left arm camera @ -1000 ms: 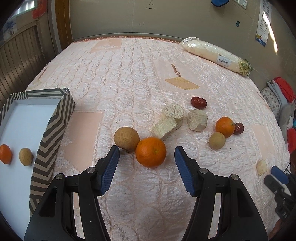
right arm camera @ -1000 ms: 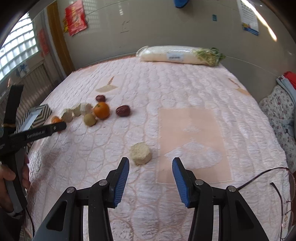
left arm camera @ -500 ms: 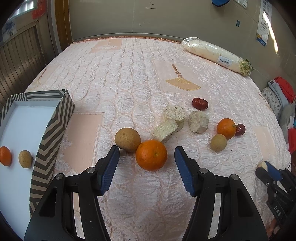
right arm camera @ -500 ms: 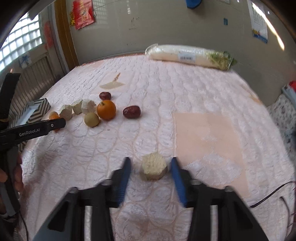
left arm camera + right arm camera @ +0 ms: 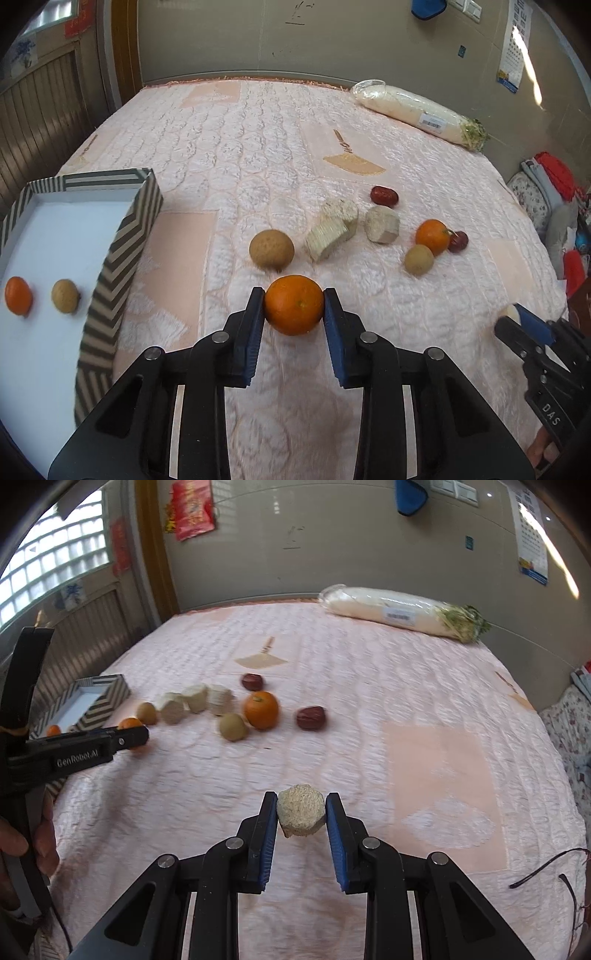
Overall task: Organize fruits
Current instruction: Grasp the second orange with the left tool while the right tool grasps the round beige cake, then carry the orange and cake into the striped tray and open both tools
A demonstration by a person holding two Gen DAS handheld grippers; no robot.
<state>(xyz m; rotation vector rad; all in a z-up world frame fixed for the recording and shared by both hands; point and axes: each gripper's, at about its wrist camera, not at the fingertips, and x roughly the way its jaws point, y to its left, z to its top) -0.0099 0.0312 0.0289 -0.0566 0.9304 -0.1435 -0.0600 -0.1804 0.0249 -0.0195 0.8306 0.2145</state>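
Left wrist view: my left gripper is clamped on an orange on the quilt, beside the tray. The tray holds only a small orange and a longan (early days, I judge); about eight pieces wait outside.

Right wrist view: my right gripper pinches a pale chunk, well apart from the scattered pile near the tray.
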